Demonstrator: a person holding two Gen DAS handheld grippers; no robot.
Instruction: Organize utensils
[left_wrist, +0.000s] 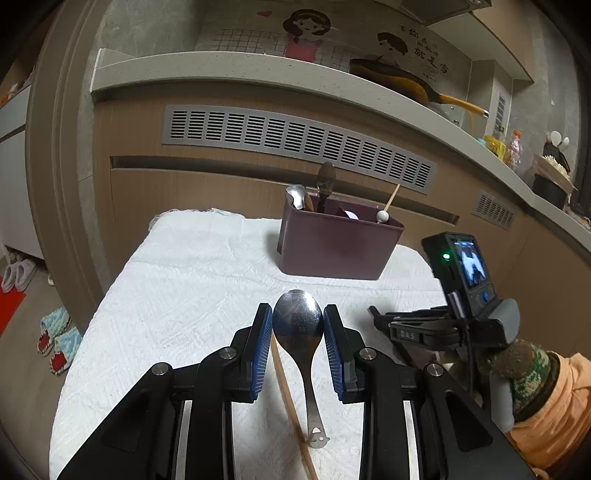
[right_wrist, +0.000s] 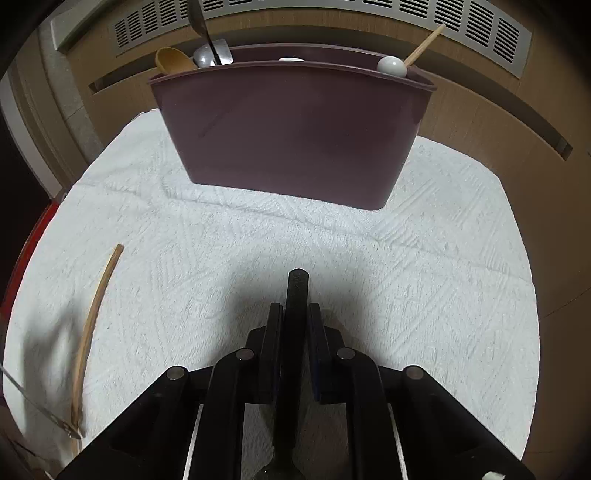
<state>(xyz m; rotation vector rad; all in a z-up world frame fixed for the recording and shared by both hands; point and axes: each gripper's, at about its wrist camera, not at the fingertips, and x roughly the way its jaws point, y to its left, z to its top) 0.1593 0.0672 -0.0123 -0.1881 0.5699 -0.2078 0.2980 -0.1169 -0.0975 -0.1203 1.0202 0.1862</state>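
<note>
A maroon utensil bin (left_wrist: 332, 243) stands on the white towel (left_wrist: 177, 295) and holds several spoons; it also shows in the right wrist view (right_wrist: 295, 136). My left gripper (left_wrist: 298, 325) has its blue pads on both sides of the bowl of a steel spoon (left_wrist: 297, 317), whose handle reaches back toward the camera. A wooden stick (left_wrist: 291, 406) lies under it on the towel and shows in the right wrist view (right_wrist: 92, 332). My right gripper (right_wrist: 295, 321) is shut on a black utensil handle (right_wrist: 296, 291), held above the towel in front of the bin.
The right gripper with its camera unit (left_wrist: 461, 295) is at the right of the left wrist view. Cabinet fronts with a vent grille (left_wrist: 295, 140) stand behind the towel. Slippers (left_wrist: 59, 339) lie on the floor at left.
</note>
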